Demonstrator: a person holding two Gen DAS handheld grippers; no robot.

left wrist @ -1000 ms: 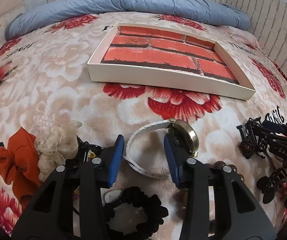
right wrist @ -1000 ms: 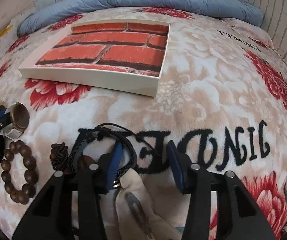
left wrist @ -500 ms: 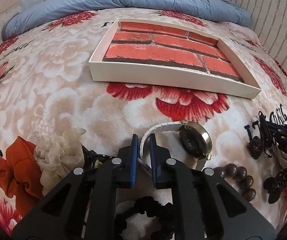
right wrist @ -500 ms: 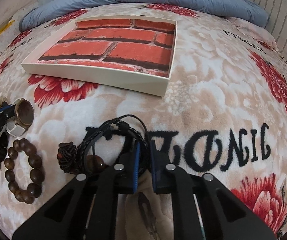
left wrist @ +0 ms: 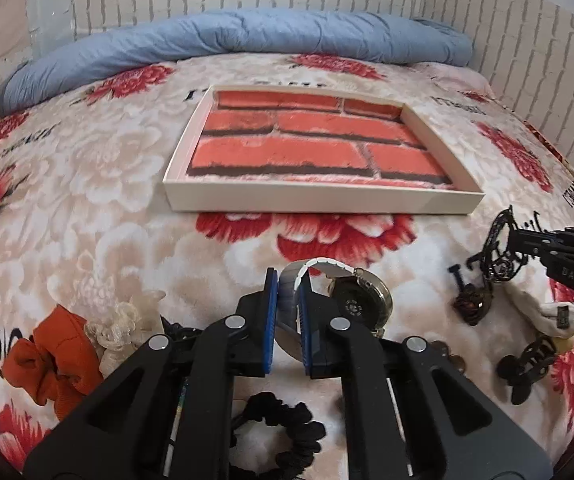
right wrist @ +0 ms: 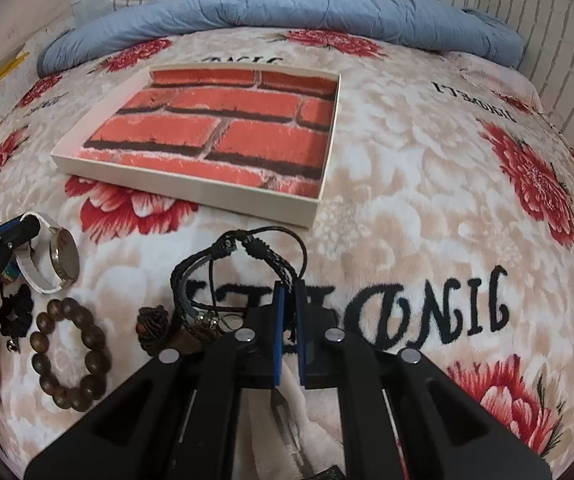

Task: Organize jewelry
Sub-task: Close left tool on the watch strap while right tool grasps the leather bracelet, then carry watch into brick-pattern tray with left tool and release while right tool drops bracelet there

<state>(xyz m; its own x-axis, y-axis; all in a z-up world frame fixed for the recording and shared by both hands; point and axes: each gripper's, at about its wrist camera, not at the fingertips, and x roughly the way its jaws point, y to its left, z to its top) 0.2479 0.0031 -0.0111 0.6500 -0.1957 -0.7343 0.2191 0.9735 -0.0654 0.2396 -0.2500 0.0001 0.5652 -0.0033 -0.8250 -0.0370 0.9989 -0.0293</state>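
- Left wrist view: the left gripper [left wrist: 287, 312] is clamped on the pale strap of the watch [left wrist: 361, 304], whose round case hangs just right of the pads, raised a little off the flowered blanket [left wrist: 87, 184]. The case is the heavy, hard end and the strap is limp, so I judge it will swing and tilt in the grip; a hold nearer the case would steady it (the glass face is the fragile part). The brick-lined tray [left wrist: 319, 202] sits beyond, with nothing in it.
- Against a second ago, these jaws stood wide around the strap loop on the blanket; they have just been closing and now pinch it, and the tray looks farther below.
- Right wrist view: the right gripper [right wrist: 289, 320] is closed on the black braided cord bracelet [right wrist: 243, 272], which loops up to the left of the pads. It is light, soft and floppy, and may snag the bead bracelet [right wrist: 69, 354] nearby.
- Earlier its jaws were apart over the cords; now they are together on them.
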